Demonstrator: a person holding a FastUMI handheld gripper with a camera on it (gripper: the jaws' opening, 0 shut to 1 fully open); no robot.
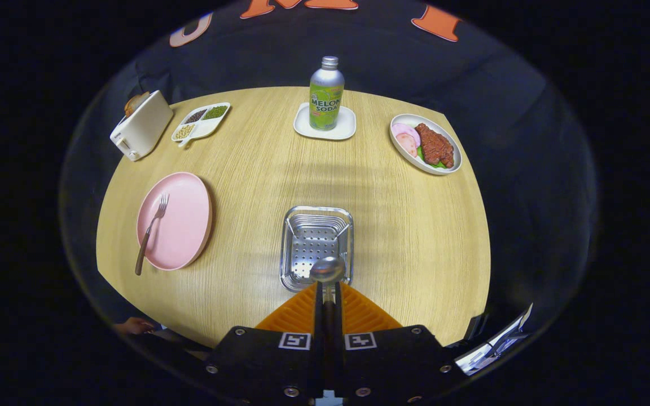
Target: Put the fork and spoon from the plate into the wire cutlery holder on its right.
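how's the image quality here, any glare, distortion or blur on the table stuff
Gripper view: strong fisheye bends the table edge; soft banded shadows and a pale sheen lie between the bottle and the holder; the spoon, clamped in the hand-held gripper, is slightly soft; the fork on the plate is sharp.

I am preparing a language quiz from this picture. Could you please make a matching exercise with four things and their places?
Things:
1. spoon
2. fork
3. bottle
4. cutlery holder

Places:
A. on the pink plate
B. on the table, just ahead of the fingers
C. held in the gripper
D. on a small white dish, beyond the holder

Pairs: 1-C, 2-A, 3-D, 4-B
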